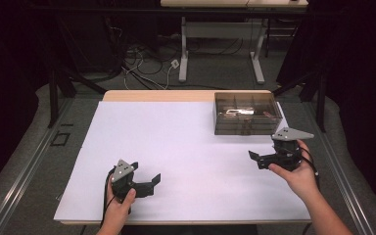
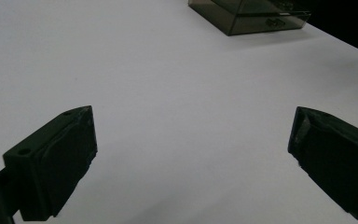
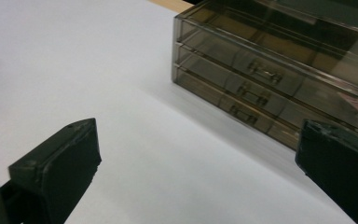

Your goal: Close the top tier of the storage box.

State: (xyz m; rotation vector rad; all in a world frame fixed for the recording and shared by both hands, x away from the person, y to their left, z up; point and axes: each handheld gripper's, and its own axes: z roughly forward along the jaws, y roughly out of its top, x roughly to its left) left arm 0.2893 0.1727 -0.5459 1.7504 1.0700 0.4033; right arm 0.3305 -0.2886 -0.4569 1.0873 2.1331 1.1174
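Observation:
A smoky see-through drawer box [image 1: 247, 113] with three shallow drawers stands at the far right of the white tabletop [image 1: 176, 142]. My right gripper [image 1: 263, 150] is held just in front of the box, near the table's right edge, and it is open. Its two black jaws [image 3: 198, 140] stand wide apart with nothing between them, and the box's [image 3: 279, 79] drawer fronts and small handles lie a short way ahead. At the near left, my left gripper [image 1: 146, 172] hovers low over bare tabletop, open and empty [image 2: 191, 135]. The box [image 2: 256, 16] is far off at its upper right.
A strip of bare wood [image 1: 156, 95] runs along the table's far edge. Beyond it stand the white legs of another desk [image 1: 183, 54] with loose cables [image 1: 144, 68] on the floor. Dark stand legs [image 1: 54, 93] flank the table at both sides.

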